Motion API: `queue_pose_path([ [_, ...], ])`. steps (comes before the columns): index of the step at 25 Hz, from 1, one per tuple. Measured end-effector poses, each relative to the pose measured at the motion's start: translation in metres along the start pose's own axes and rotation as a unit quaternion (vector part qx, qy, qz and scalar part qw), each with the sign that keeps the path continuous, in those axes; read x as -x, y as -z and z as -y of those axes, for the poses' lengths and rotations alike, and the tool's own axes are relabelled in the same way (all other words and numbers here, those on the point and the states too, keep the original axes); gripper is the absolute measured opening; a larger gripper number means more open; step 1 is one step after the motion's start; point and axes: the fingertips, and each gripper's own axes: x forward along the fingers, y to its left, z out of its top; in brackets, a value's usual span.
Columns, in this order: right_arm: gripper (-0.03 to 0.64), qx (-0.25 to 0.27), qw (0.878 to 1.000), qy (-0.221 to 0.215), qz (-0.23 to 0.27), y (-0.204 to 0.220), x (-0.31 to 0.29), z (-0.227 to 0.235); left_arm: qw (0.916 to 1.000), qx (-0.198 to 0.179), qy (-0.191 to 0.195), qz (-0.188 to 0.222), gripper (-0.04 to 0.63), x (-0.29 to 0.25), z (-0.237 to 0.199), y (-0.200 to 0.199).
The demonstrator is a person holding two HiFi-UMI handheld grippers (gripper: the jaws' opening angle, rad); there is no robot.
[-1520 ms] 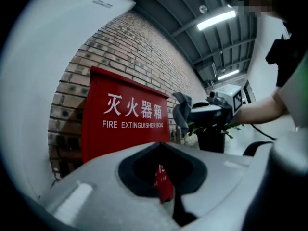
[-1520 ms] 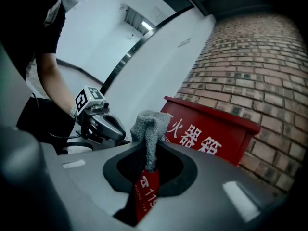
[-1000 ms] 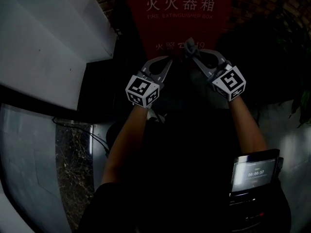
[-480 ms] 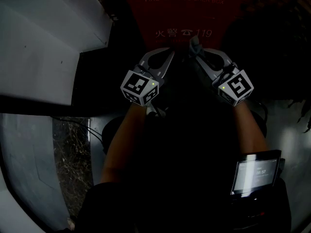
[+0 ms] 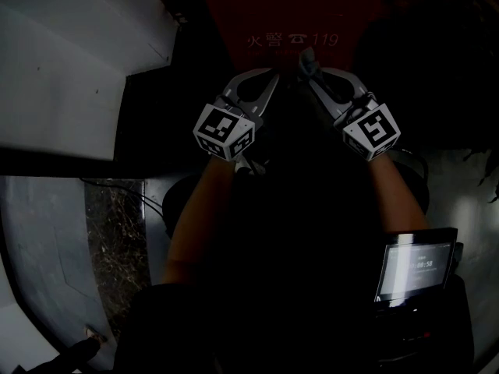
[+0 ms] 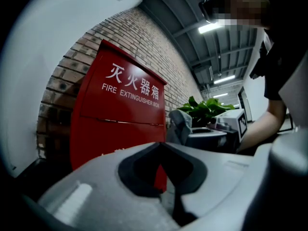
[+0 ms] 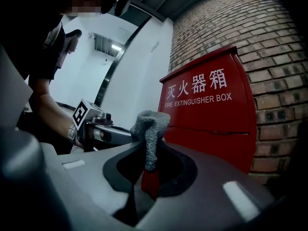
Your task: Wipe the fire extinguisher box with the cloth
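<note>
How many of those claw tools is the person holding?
2. The left gripper, shut and empty, points at the red fire extinguisher box; the right gripper sits beside it, pinching a grey cloth.

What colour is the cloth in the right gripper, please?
The cloth is grey, clearest in the right gripper view.

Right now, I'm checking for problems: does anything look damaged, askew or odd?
Nothing looks damaged: the box stands upright, front intact. One oddity: the cloth is a bunched wad pinched in the right hand-held gripper, not spread flat.
</note>
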Motion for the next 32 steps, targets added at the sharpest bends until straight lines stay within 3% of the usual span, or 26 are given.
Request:
queue_pose_path([
  [15,0.046,-0.001,1.0,-0.014,0.0,0.008,-0.002,-0.01,0.9997,-0.009,0.004,-0.024,0.003,-0.004,0.005,0.016],
  [32,0.046,-0.001,1.0,-0.018,-0.005,0.011,-0.002,-0.012,0.9998,-0.001,-0.001,-0.02,0.003,-0.003,0.004,0.015],
])
